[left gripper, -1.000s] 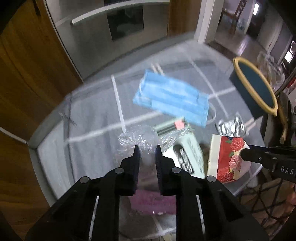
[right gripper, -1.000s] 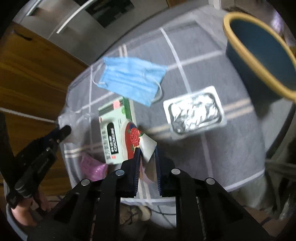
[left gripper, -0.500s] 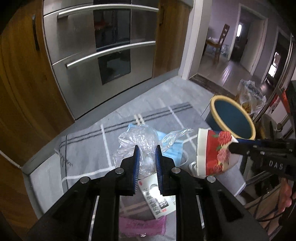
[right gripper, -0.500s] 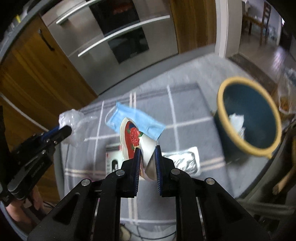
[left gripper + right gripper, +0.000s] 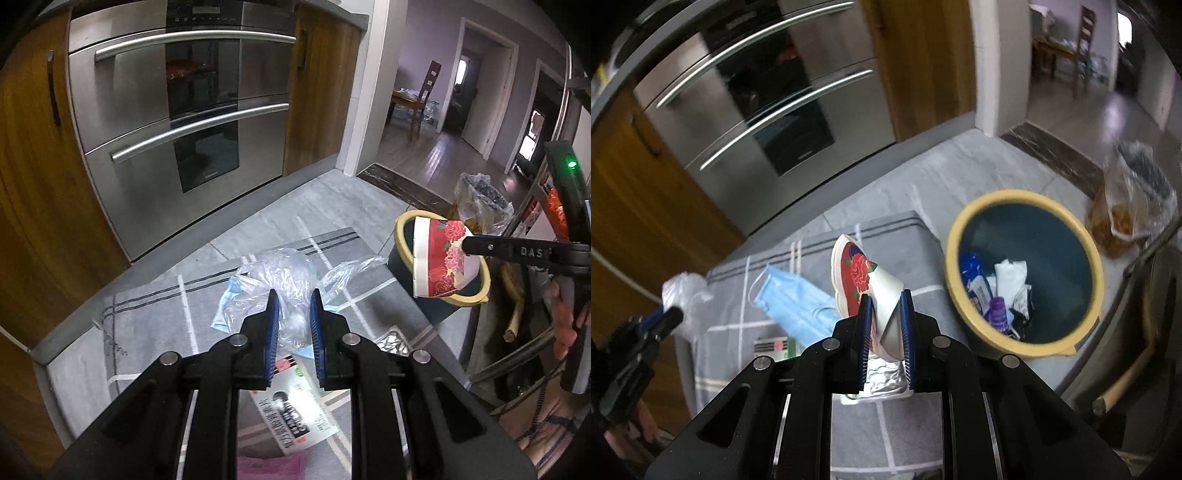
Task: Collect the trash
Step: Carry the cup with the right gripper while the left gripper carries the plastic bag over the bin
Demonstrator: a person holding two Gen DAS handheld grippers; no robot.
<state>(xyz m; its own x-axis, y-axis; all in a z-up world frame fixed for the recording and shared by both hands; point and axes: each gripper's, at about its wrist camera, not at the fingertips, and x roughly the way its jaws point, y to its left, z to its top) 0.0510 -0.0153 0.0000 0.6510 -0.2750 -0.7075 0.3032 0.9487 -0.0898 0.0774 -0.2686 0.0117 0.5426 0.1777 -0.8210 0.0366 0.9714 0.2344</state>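
Note:
My left gripper [image 5: 294, 295] is shut on a crumpled clear plastic bag [image 5: 284, 277], held up above the grey mat [image 5: 155, 314]. My right gripper [image 5: 885, 300] is shut on a red flowered paper cup [image 5: 860, 280], lifted left of the dark blue bin with a yellow rim [image 5: 1025, 273]. In the left wrist view the cup [image 5: 439, 258] hangs in front of the bin [image 5: 406, 240]. A blue face mask [image 5: 792, 302], a green and white box [image 5: 295, 417], a foil tray [image 5: 882, 380] and a pink packet [image 5: 269, 467] lie on the mat.
The bin holds several wrappers and papers [image 5: 997, 295]. A steel oven front [image 5: 177, 122] and wooden cabinets [image 5: 33, 184] stand behind the mat. A plastic bag of goods [image 5: 1134, 199] sits right of the bin, beside metal chair legs [image 5: 1145, 251].
Both grippers have risen from the mat with their loads. The right gripper has carried the cup right, towards the bin. The left has lifted the plastic bag.

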